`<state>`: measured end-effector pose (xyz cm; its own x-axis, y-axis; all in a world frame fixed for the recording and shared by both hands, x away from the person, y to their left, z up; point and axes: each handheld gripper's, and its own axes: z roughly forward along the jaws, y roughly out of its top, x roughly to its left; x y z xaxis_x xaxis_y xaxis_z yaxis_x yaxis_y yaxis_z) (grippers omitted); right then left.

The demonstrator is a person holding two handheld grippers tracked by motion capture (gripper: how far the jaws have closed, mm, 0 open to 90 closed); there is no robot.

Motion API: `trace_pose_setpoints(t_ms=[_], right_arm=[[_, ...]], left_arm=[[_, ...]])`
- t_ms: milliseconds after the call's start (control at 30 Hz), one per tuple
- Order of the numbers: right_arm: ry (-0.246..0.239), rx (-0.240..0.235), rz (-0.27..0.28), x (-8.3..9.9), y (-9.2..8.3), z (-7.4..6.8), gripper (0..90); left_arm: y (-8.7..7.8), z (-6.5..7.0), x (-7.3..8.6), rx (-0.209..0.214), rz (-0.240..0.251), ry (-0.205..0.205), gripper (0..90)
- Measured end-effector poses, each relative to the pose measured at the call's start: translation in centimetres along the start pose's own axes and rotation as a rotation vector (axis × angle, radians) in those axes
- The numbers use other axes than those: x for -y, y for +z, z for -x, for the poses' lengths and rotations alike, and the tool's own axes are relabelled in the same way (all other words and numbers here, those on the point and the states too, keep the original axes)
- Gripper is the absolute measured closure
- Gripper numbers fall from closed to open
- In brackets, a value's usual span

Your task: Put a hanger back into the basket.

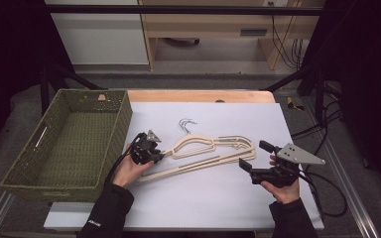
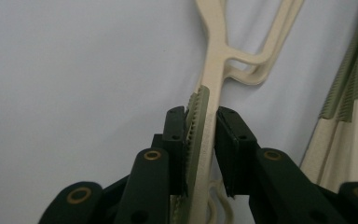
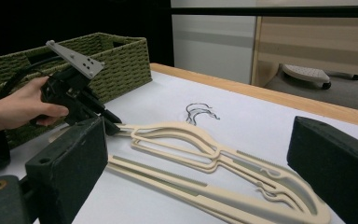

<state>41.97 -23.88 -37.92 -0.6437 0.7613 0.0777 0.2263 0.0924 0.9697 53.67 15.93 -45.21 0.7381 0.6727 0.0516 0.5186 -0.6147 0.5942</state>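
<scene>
We see the left gripper [image 1: 155, 154] pinching the left end of the cream plastic hangers [image 1: 206, 152] lying mid-table on the white sheet [image 1: 213, 198]; our right gripper [image 1: 254, 156] rests nearby, jaws spread.

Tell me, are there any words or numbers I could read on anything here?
Sleeve: a small white mark near the cuff, too small and blurred to read.
Hangers, basket, grippers: no words, labels or numbers can be seen.
</scene>
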Motion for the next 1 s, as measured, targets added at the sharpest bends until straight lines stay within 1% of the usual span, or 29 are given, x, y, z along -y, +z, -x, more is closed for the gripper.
trace_pose_setpoints(t_ms=[33,100,133,167,267,333,400,533,567,600,667,700,767,800,833,867,900,933,967,1000], right_arm=[[0.002,-0.001,-0.005,0.0,0.1,0.0,5.4],[0.005,-0.001,-0.008,0.1,0.1,-0.1,5.5],[0.002,-0.002,-0.007,0.1,0.2,-0.1,5.5],[0.001,-0.003,-0.010,0.1,0.2,-0.1,5.5],[0.003,-0.006,-0.015,0.2,0.4,-0.1,5.7],[0.000,-0.009,-0.018,0.2,0.4,-0.1,5.9],[0.000,-0.009,-0.020,0.2,0.5,-0.2,6.2],[0.008,-0.018,-0.029,0.4,1.0,-0.3,8.0],[0.013,-0.026,-0.036,0.5,1.4,-0.4,8.8],[0.013,-0.026,-0.036,0.5,1.4,-0.4,8.8],[0.012,-0.030,-0.050,0.5,1.9,-0.6,9.7],[0.009,-0.033,-0.068,0.6,2.4,-0.8,10.5],[0.011,-0.029,-0.086,0.5,3.3,-1.0,11.4],[0.013,-0.031,-0.099,0.5,4.1,-1.2,12.5],[0.019,-0.034,-0.110,0.4,4.8,-1.4,12.6],[0.022,-0.039,-0.117,0.3,5.3,-1.5,13.1],[0.025,-0.042,-0.141,0.1,7.1,-1.8,14.0],[0.025,-0.042,-0.141,0.1,7.1,-1.8,14.0],[0.026,-0.048,-0.154,-0.1,8.4,-2.0,15.0],[0.026,-0.048,-0.154,-0.1,8.4,-2.0,15.0]], left_arm=[[-0.3,0.3,-0.1,-0.002,0.006,0.004,75.9],[-0.4,0.4,-0.1,0.006,0.011,0.006,77.1],[-0.5,0.5,-0.2,0.002,0.017,0.003,78.6],[-0.8,0.7,-0.2,-0.023,0.022,0.005,78.7],[-1.4,0.8,-0.2,-0.016,0.047,0.004,79.0],[-1.8,1.0,-0.1,-0.024,0.065,0.008,79.1],[-2.4,1.4,-0.2,-0.030,0.077,0.024,79.1],[-3.2,2.4,-0.3,-0.053,0.105,0.040,79.2],[-3.4,2.6,-0.2,-0.059,0.116,0.042,79.2],[-3.5,2.9,-0.1,-0.071,0.128,0.043,79.2],[-3.7,3.4,0.0,-0.086,0.140,0.048,79.2],[-3.9,3.6,0.1,-0.094,0.147,0.052,79.2],[-4.2,4.0,0.4,-0.101,0.153,0.055,79.2],[-4.3,4.2,0.5,-0.102,0.153,0.056,79.2],[-4.5,4.3,0.6,-0.107,0.137,0.078,79.2],[-4.7,4.6,0.7,-0.107,0.155,0.062,79.2],[-4.8,4.8,0.8,-0.110,0.157,0.069,79.2],[-5.0,4.9,0.8,-0.118,0.152,0.086,79.2],[-5.2,5.1,0.8,-0.121,0.152,0.093,79.2],[-5.3,5.2,0.9,-0.128,0.155,0.103,79.2]])
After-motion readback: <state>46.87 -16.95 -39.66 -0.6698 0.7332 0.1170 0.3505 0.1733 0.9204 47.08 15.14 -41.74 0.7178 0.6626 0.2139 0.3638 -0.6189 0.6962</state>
